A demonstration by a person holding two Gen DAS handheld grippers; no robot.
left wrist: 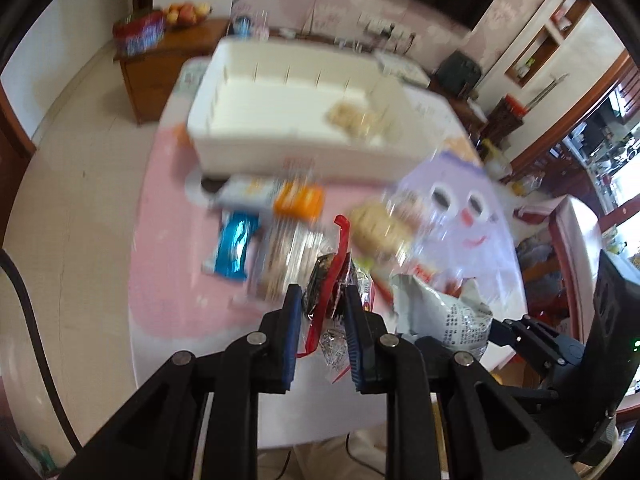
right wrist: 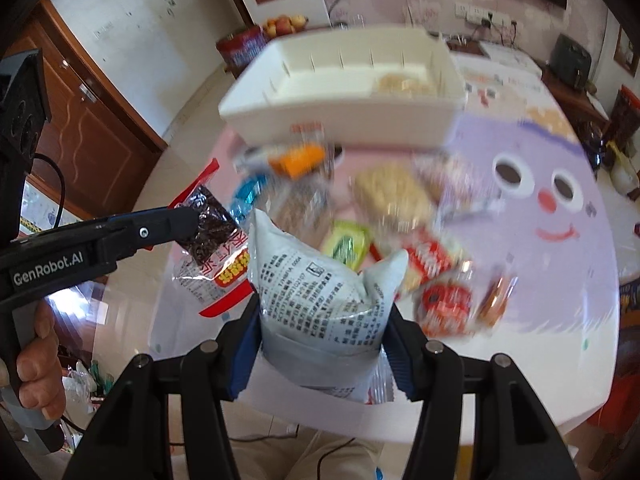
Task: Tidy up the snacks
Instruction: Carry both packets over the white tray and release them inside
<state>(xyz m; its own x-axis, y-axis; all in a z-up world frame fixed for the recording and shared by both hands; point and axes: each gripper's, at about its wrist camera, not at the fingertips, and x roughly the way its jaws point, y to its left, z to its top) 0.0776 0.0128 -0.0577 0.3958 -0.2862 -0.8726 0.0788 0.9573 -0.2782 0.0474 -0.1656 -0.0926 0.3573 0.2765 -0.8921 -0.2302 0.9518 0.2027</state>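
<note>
A flat clear-and-red snack packet with dark contents is pinched between the blue pads of the left gripper, jaws drawn narrow on it, and is held clear of the table. In the right wrist view the same packet is seen hanging from that gripper, which is carried by a hand at the left edge.

A puffy white pillow-shaped pouch printed with black text is clamped upright between the right gripper pads, jaws at middling width. From the left wrist view the pouch is noted just right of the red packet.

A white rectangular plastic bin with slotted inner walls is set at the far side of the round table with a pink and lilac cartoon-face cloth. Pale biscuits are seen in its right end.

Loose snacks, blurred, are scattered between bin and grippers: an orange packet, a blue foil packet, a green packet, a red-and-white wrapper.
</note>
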